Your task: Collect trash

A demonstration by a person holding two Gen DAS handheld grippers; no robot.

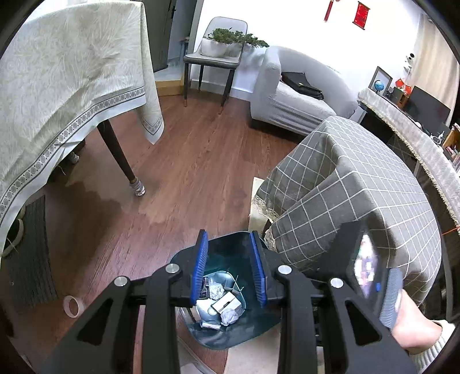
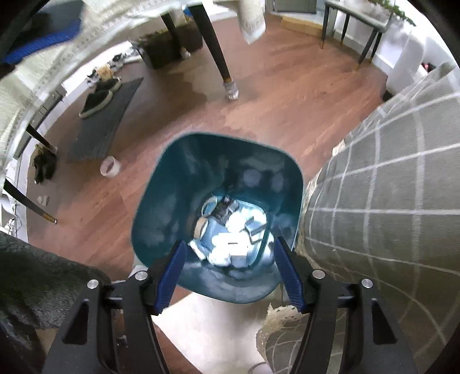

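Trash (image 2: pixel 230 238) piled in teal bin (image 2: pixel 161 201) directly below right hand-held gripper (image 2: pixel 230 276), blue fingers spread apart, nothing clamped.

You have no text you can read in either view. The red hanging (image 1: pixel 361 13) on the far wall in your left wrist view may carry characters, but it is too small and blurred to make out. The boxes and wrappers (image 2: pixel 234 241) lying in the teal bin (image 2: pixel 172 201) show no legible print, label or number from either camera.
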